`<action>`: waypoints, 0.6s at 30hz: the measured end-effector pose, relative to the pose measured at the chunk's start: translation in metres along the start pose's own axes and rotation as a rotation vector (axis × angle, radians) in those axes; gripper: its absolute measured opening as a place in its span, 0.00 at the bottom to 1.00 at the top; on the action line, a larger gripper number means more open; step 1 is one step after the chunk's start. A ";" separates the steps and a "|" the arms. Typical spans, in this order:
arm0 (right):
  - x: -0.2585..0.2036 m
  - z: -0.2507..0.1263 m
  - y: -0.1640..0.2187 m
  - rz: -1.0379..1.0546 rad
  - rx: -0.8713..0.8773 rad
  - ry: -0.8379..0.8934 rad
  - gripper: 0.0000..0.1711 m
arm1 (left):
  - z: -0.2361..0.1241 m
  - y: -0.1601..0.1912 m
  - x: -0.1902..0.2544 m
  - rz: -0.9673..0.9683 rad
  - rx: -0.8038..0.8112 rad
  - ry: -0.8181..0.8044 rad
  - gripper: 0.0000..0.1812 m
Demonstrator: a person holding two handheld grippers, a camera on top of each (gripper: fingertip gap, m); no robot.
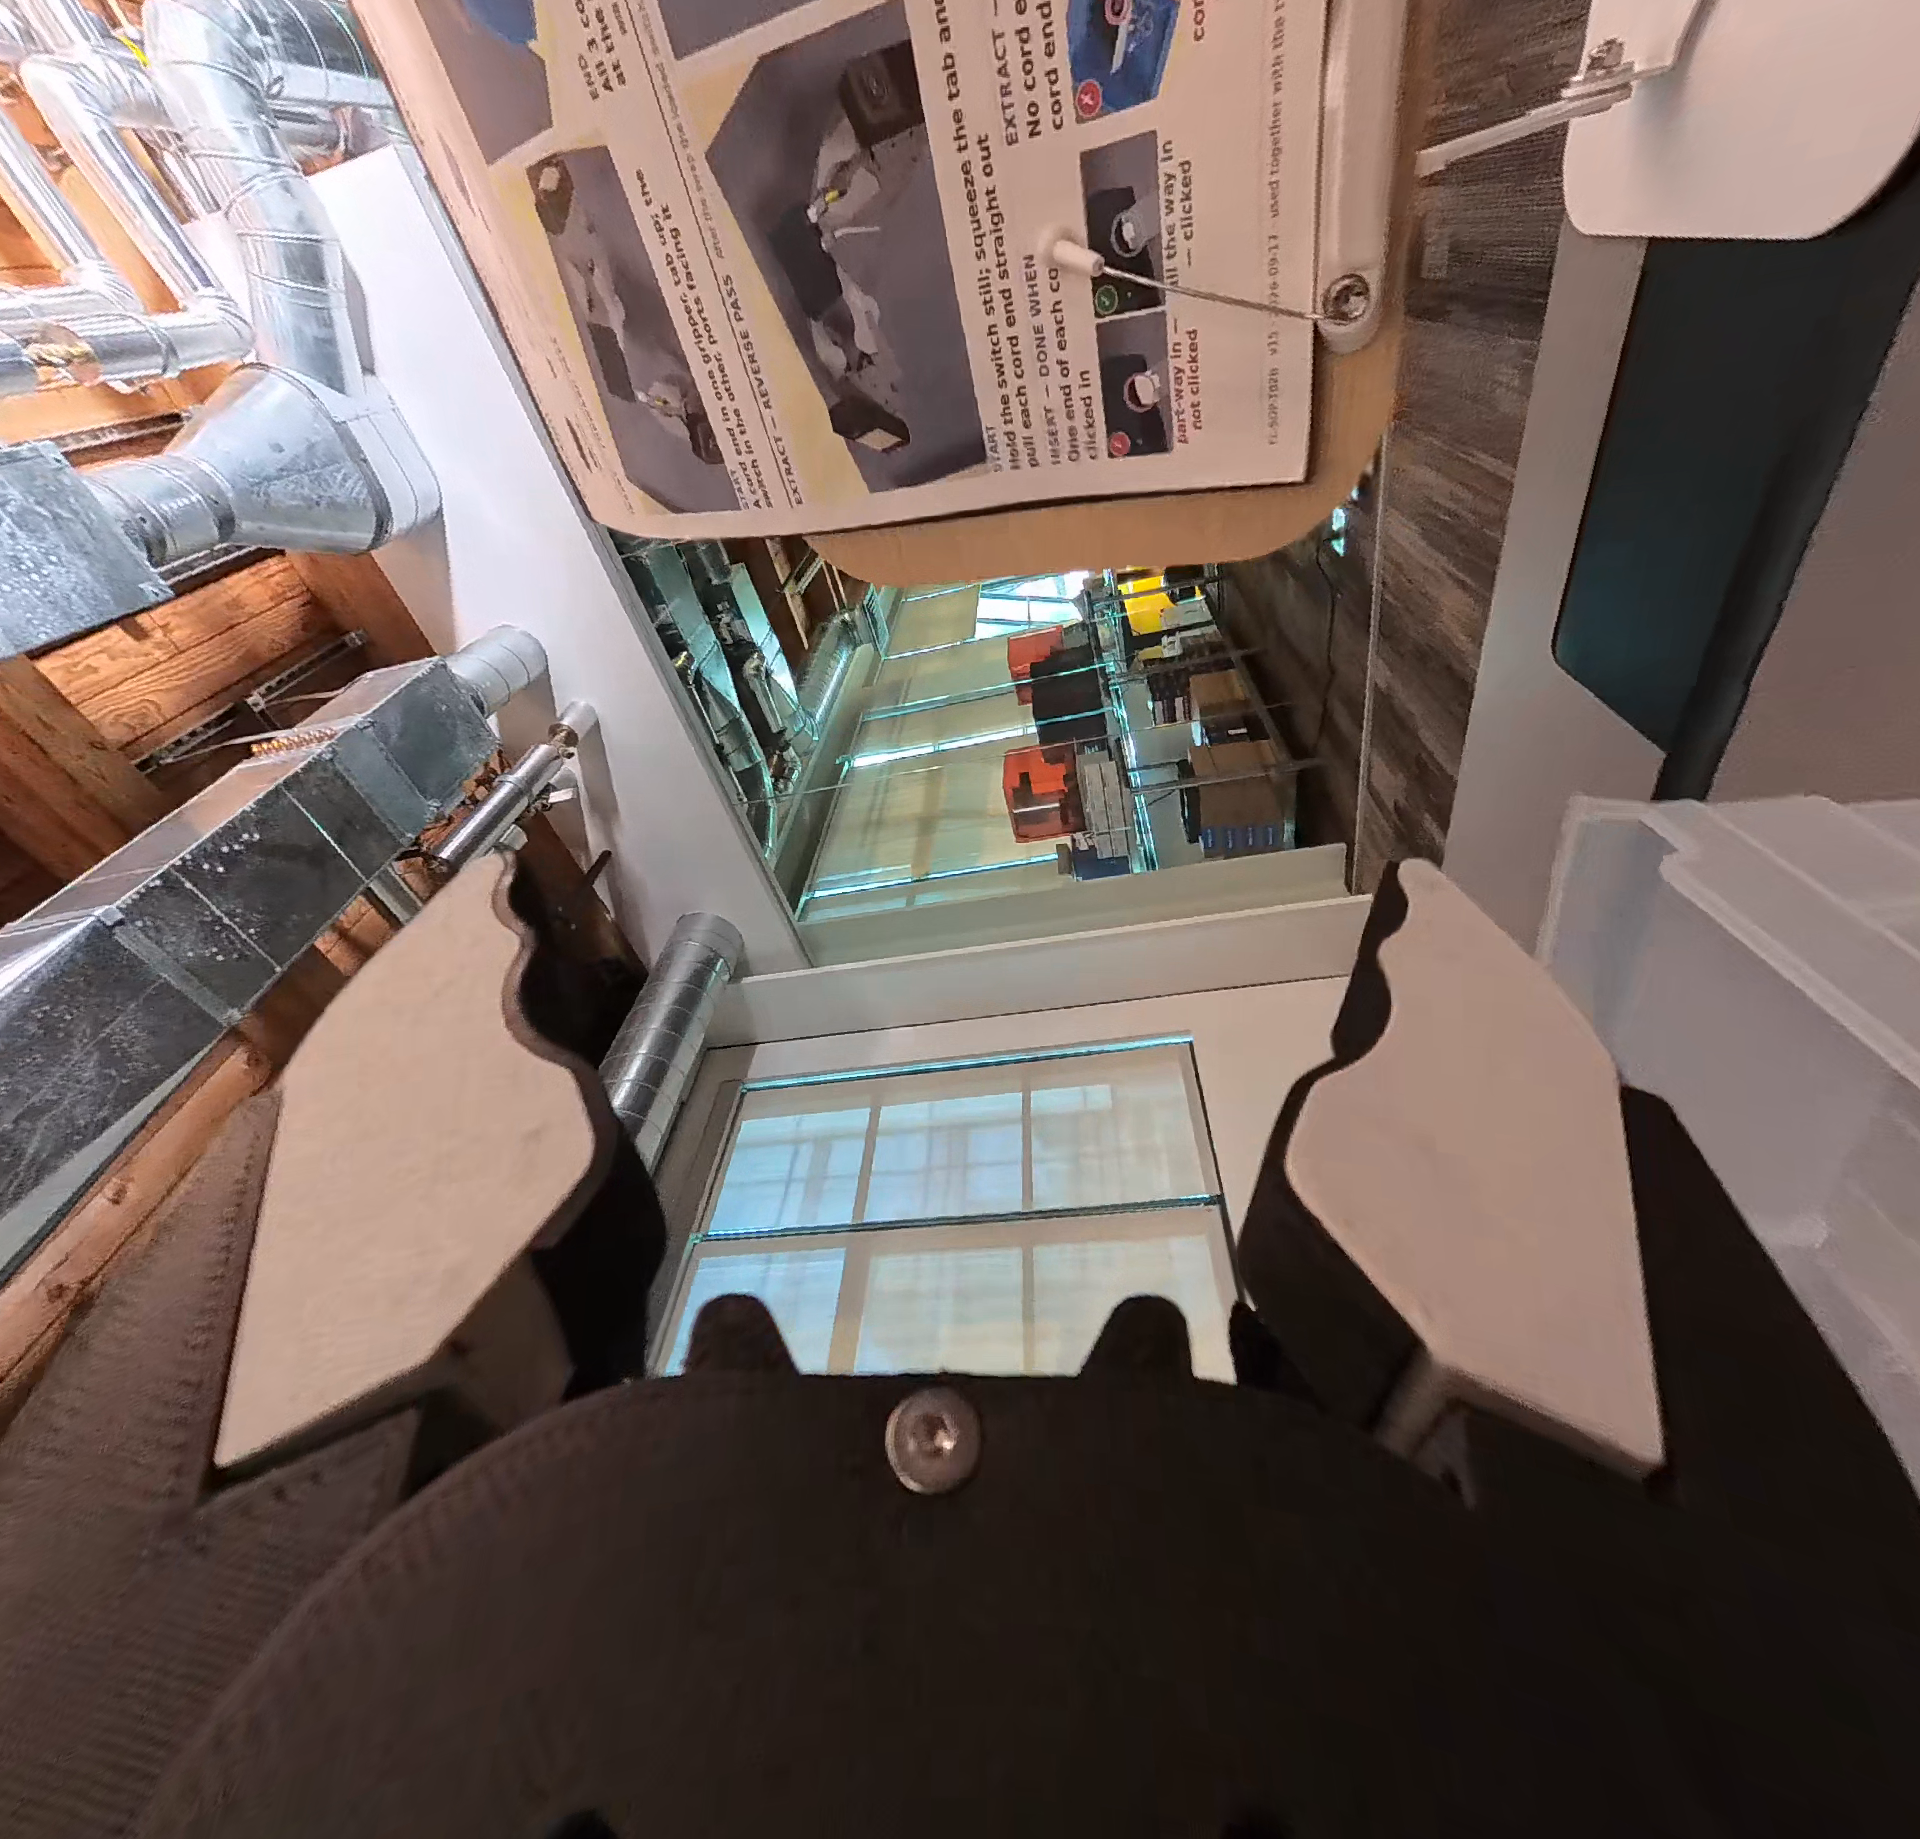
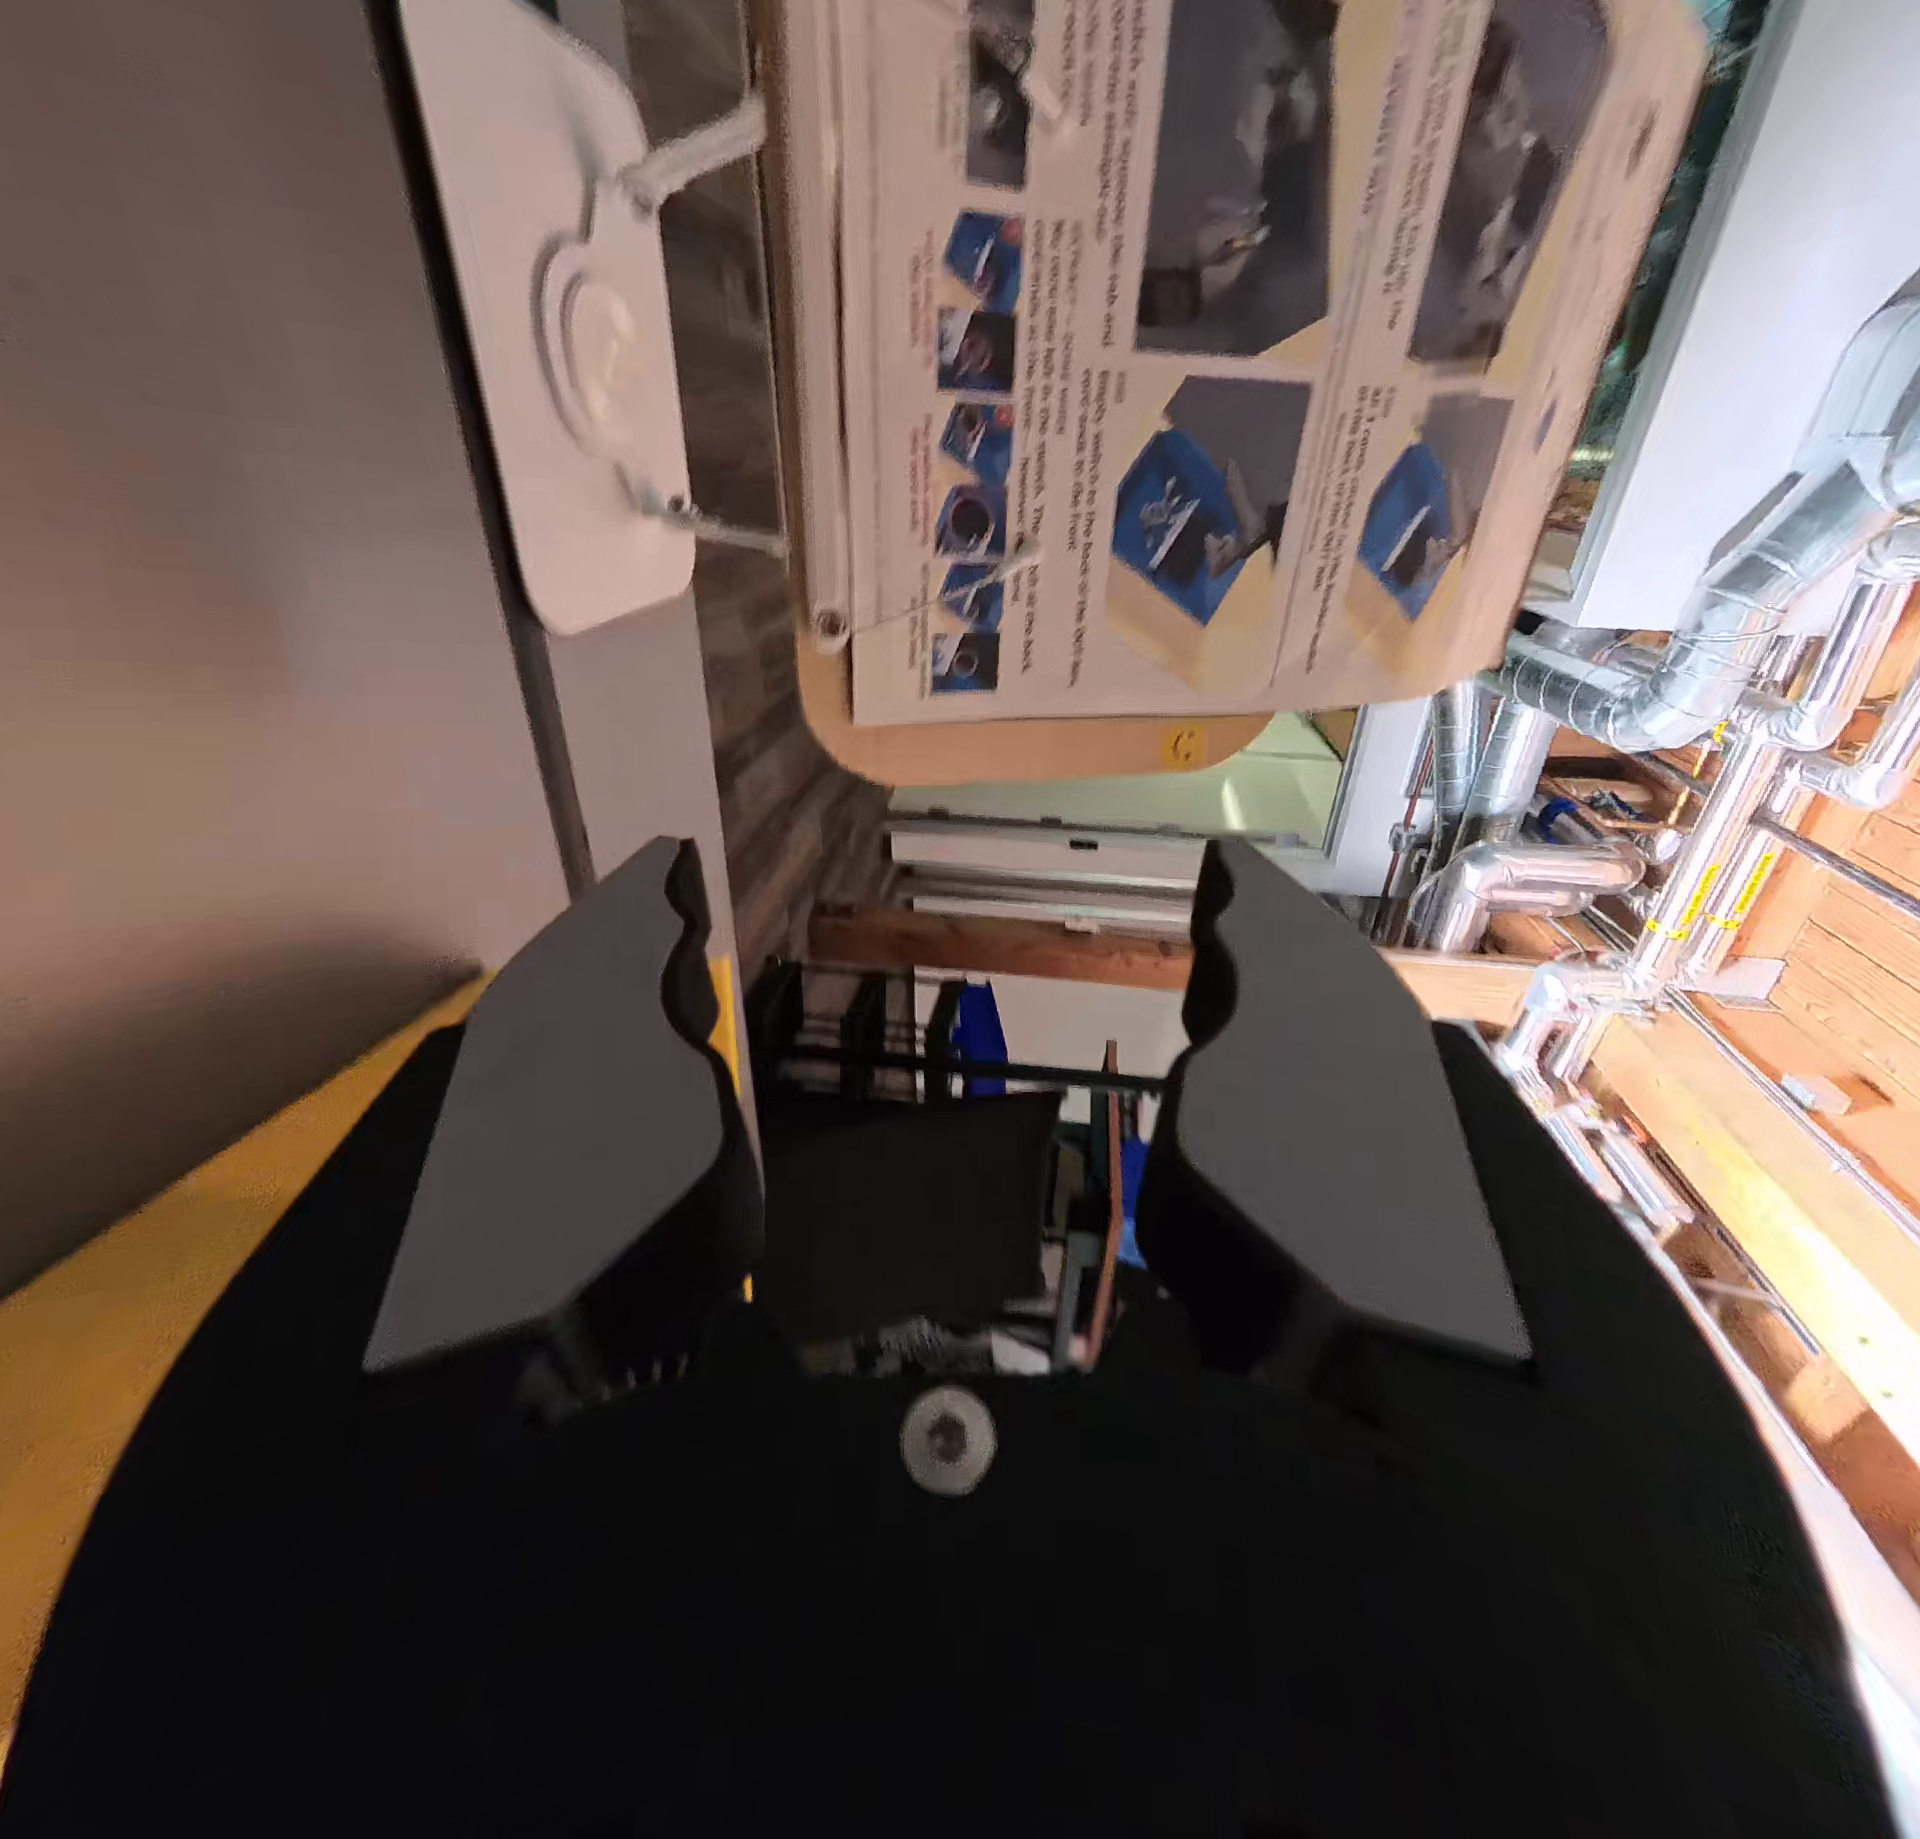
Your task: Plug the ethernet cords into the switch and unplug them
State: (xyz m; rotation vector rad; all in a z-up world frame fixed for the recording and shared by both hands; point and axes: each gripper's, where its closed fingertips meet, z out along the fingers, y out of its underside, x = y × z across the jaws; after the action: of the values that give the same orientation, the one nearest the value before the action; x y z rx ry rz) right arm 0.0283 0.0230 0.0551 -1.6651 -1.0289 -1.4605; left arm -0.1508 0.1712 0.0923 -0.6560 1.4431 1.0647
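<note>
**Both grippers raised and empty; switch and cords out of sight**

Left wrist view:
- Left gripper, black body with pale flat finger plates: jaws wide apart, nothing between them.
- Printed instruction sheet on a tan rounded clipboard, far, top centre, hung by thin wire from a white plastic wall hook plate at far right.
- Silver ribbed ventilation ducts, far left. Translucent plastic storage bin, near right.

Right wrist view:
- Right gripper, black with grey finger plates: jaws spread, empty.
- Same clipboard, blurred, far centre. Shiny insulated pipes, right.

Task items: ethernet cords and switch absent from both views.

Risk, as judgement: aimed upward, blurred; descent without sighting the switch likely to miss ports or snag the hanging wire.
</note>
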 end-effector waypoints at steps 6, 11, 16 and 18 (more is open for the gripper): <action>-0.032 -0.027 0.033 -0.064 -0.180 -0.069 0.53 | -0.027 -0.002 0.003 0.044 0.008 -0.004 0.78; -0.034 -0.050 0.036 -0.065 -0.219 -0.070 0.52 | -0.044 -0.001 -0.002 0.093 0.003 -0.010 0.77; -0.027 -0.064 0.044 0.002 -0.255 -0.065 0.52 | -0.055 0.008 -0.008 0.065 -0.031 0.001 0.76; -0.019 -0.068 0.049 0.025 -0.267 -0.043 0.52 | -0.059 0.010 -0.004 0.011 -0.041 0.036 0.76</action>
State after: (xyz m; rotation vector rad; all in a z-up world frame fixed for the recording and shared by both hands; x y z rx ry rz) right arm 0.0400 -0.0618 0.0456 -1.8951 -0.8612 -1.6075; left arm -0.1858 0.1227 0.0939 -0.7003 1.4602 1.0990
